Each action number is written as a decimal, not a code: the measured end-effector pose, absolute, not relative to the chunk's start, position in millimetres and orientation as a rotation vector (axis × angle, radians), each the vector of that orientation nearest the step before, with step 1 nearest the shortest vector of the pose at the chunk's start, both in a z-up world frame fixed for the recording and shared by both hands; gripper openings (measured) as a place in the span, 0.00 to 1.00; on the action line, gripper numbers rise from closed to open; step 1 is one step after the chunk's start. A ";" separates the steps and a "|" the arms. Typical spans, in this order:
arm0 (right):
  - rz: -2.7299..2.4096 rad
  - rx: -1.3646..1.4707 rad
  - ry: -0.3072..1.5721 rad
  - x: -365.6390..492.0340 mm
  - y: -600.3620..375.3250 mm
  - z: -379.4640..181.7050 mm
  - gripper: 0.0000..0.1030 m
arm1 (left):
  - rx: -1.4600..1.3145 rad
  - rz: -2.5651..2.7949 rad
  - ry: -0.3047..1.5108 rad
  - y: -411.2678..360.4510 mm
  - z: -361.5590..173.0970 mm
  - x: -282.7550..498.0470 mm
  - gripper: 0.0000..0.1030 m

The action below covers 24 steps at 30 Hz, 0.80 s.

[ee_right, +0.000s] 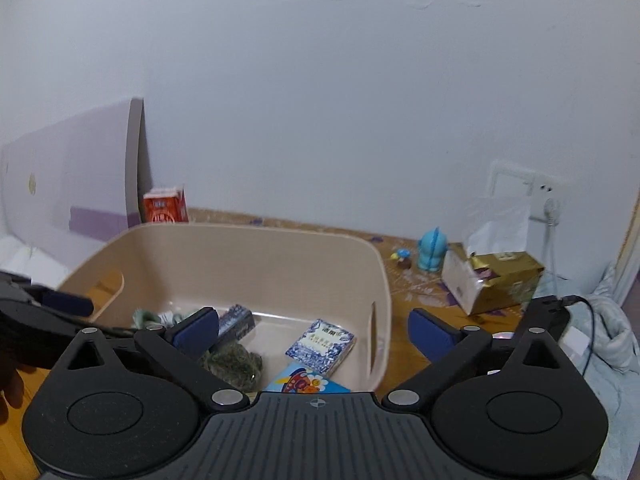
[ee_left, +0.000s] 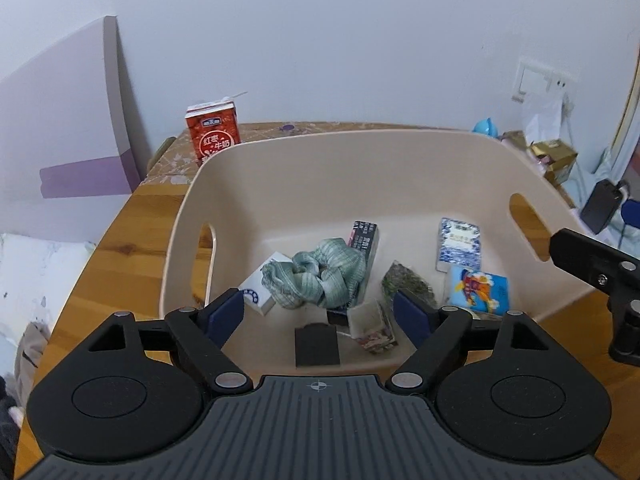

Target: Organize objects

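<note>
A beige plastic bin (ee_left: 320,168) with handle slots stands on the wooden table (ee_left: 132,224); it also shows in the right wrist view (ee_right: 248,264). Inside lie a green striped cloth (ee_left: 320,276), a white box (ee_left: 260,288), a dark box (ee_left: 364,236), a blue patterned box (ee_left: 458,248), a cartoon tissue pack (ee_left: 478,290), a green packet (ee_left: 404,280), a black card (ee_left: 317,346) and a small open carton (ee_left: 372,326). My left gripper (ee_left: 320,312) is open and empty above the bin's near side. My right gripper (ee_right: 314,332) is open and empty over the bin's right rim.
A red milk carton (ee_left: 213,136) stands behind the bin at the wall. To the right are a blue figurine (ee_right: 430,254), a gold tissue box (ee_right: 496,284) and a wall socket with a cable (ee_right: 548,204). A white and purple board (ee_left: 80,140) leans at the left.
</note>
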State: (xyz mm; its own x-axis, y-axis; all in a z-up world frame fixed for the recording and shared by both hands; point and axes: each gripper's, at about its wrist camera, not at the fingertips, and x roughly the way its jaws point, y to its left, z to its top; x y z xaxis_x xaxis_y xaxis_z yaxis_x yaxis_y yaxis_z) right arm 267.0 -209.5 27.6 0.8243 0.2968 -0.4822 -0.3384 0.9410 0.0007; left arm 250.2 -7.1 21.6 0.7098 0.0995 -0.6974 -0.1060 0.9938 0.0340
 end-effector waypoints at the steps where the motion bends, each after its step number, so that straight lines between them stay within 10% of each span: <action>1: 0.333 -0.082 0.493 262.4 -211.5 30.7 1.00 | -0.012 0.110 0.766 -7.2 25.0 245.3 0.82; 24: 0.346 -0.027 0.467 121.1 -260.2 55.6 1.00 | -0.022 0.068 0.634 -30.4 73.2 89.0 0.87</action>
